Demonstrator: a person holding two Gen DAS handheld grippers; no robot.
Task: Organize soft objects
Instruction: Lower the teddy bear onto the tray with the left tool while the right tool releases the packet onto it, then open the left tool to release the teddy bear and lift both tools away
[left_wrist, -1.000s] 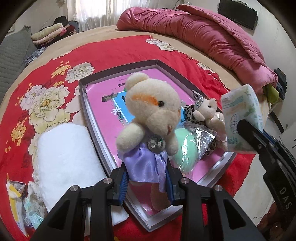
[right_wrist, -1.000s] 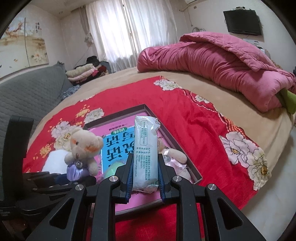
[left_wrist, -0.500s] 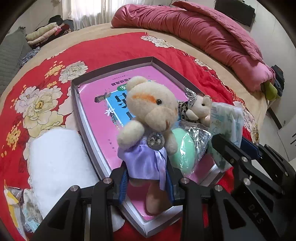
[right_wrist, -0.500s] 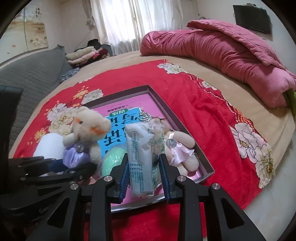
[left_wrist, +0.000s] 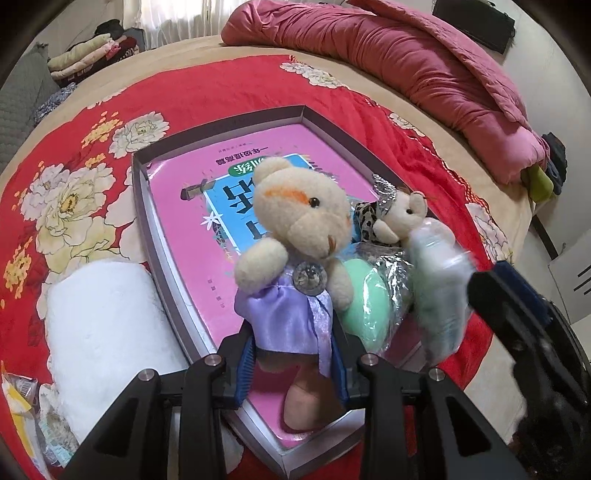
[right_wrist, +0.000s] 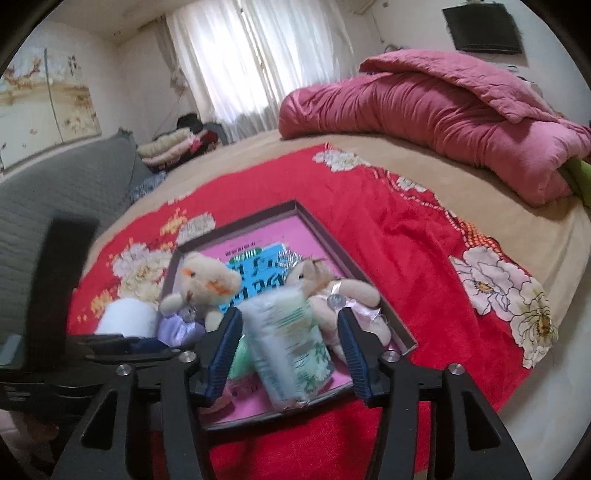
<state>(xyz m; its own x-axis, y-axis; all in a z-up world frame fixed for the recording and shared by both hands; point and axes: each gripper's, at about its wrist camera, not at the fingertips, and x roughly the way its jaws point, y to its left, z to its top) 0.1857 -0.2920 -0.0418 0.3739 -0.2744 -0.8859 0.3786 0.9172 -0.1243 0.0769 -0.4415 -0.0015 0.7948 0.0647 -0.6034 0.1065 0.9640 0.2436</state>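
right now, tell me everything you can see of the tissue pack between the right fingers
The tissue pack is a soft, oblong plastic-wrapped packet, white and pale green with small print, blurred in both views. It stands roughly upright, leaning a little, over the near corner of the grey tray, in front of the bear in pink and beside the green sponge. The right gripper has just been opening; its fingers stand clear on both sides.

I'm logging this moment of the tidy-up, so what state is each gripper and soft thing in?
Left gripper: shut on the cream teddy bear in a purple dress, held upright.
Right gripper: open, jaws just opened.
White-green tissue pack: loose between the jaws, blurred.
Small cream bear in a pink dress: lying in the tray.
Grey shallow tray: open, on the red blanket.
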